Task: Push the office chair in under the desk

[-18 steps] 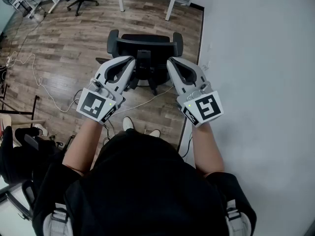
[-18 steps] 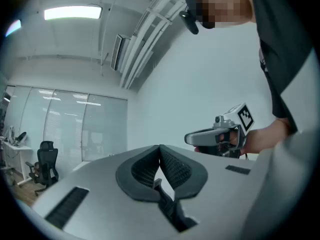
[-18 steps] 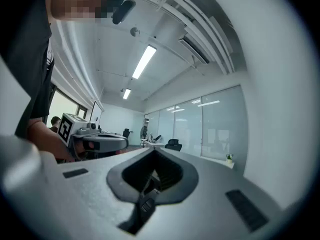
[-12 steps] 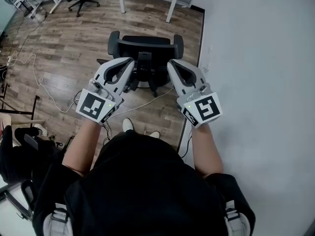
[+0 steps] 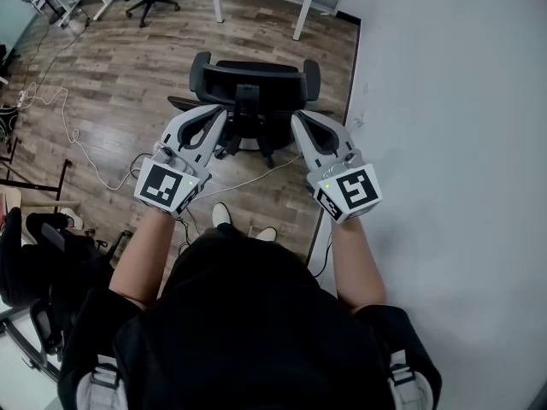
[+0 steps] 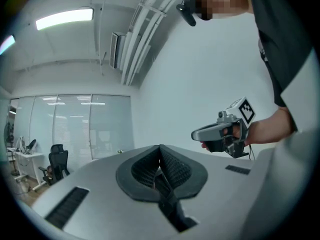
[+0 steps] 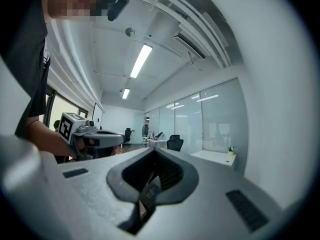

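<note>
One black office chair [image 5: 248, 88] stands on the wood floor just ahead of the two grippers, short of the two white desk legs [image 5: 308, 7] beyond. The left gripper [image 5: 219, 111] and right gripper [image 5: 298, 119] each have their jaws pressed together, with nothing between them.

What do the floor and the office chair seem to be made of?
Floor: wood or wood-look laminate planks, matte; grain and seams show.
Office chair: black, likely plastic frame with fabric or mesh; texture too small to tell.

Our left gripper [image 5: 222, 111] and right gripper [image 5: 297, 118] sit near us; office chair [image 5: 252, 88] just beyond, desk [image 5: 305, 11] farther, wall [image 5: 453, 143] right.
</note>
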